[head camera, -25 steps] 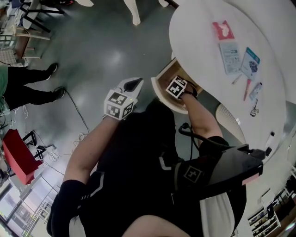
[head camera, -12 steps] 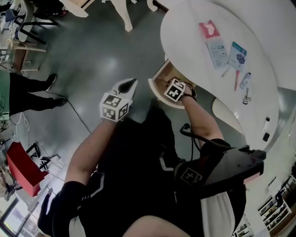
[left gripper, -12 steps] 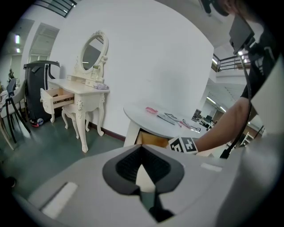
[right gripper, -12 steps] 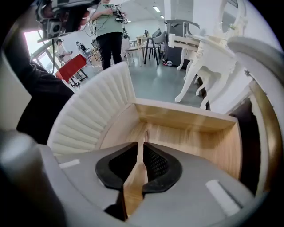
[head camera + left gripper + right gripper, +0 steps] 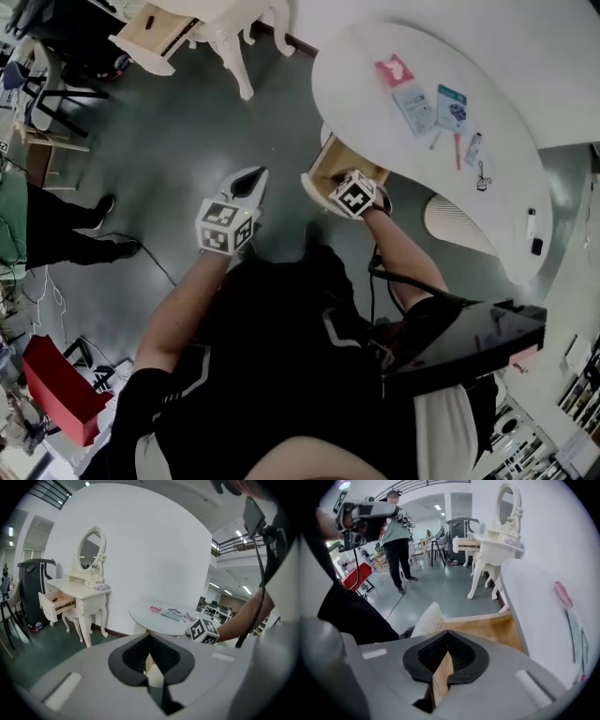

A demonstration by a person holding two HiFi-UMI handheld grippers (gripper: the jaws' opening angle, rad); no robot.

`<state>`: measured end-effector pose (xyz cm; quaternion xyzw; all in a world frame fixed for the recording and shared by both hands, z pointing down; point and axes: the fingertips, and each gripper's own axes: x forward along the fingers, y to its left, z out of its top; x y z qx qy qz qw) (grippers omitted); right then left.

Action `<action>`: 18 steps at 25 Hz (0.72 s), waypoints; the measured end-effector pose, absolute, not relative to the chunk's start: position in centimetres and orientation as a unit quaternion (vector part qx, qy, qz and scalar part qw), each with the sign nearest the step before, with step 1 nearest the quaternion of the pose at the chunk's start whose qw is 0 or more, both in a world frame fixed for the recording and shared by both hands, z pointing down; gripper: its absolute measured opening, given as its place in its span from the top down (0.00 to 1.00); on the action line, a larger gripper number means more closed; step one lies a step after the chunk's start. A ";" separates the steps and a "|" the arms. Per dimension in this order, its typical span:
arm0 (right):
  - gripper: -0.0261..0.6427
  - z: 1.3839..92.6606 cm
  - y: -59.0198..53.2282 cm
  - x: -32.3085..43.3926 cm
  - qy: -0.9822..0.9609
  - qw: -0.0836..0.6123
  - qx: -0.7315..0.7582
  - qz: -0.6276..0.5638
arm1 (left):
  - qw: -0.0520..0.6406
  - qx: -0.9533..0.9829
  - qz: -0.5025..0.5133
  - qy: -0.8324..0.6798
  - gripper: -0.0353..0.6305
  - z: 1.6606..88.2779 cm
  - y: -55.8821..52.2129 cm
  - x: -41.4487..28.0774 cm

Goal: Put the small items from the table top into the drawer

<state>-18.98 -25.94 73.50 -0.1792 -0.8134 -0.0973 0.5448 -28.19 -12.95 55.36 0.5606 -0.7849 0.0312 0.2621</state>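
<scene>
White table (image 5: 375,131): its round top fills the upper right of the head view and carries all the small items.
Small items: a red packet (image 5: 394,71), two blue-and-white packets (image 5: 413,105), pens (image 5: 457,150) and a small metal piece (image 5: 481,176) (too small to name) lie in a loose row.
Wooden drawer (image 5: 330,167): it stands pulled open under the table's rim, with pale wood showing inside.
Around: a cream dressing table (image 5: 202,28) with its own drawer open stands at the top left. A bystander's dark legs (image 5: 66,239) are on the grey floor at the left. A red case (image 5: 58,392) sits at the lower left, and a cable (image 5: 150,253) trails between them.
In the way: in the head view the person's right forearm and marker cube cover the wooden drawer's near corner.
Right tool (image 5: 447,637): its jaws have just been closing and now press together with nothing between them. It points steeply down, with the drawer's wood just beyond the tips.
Left tool (image 5: 148,637): its jaws are pressed together and empty. It is held over the floor to the left of the wooden drawer.
Items versus tools: every item is on the table top, well apart from both tools and beyond the wooden drawer.
Change: a second ago the right cube sat over the drawer's wood, and now it sits at the near corner. The dressing table has come into the head view.
</scene>
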 end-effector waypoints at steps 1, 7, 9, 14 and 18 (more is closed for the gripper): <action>0.96 72.5 -25.5 -19.5 -0.825 0.533 -0.170 -0.086 | 0.255 0.565 0.030 -0.785 0.95 54.7 -12.6 -28.6; 0.96 64.7 -23.5 -22.4 -0.881 0.457 -0.117 -0.031 | 0.214 0.581 0.014 -0.785 0.95 50.9 -10.8 -30.9; 0.96 62.3 -23.0 -23.1 -0.895 0.434 -0.104 -0.030 | 0.199 0.586 0.016 -0.785 0.95 49.9 -10.3 -31.4; 0.96 56.2 -22.4 -24.5 -0.933 0.354 -0.060 0.015 | 0.175 0.574 0.004 -0.800 0.95 47.8 -9.6 -32.3; 0.96 51.1 -22.7 -24.7 -0.959 0.282 -0.013 0.038 | 0.147 0.598 0.005 -0.788 0.95 45.8 -10.0 -31.7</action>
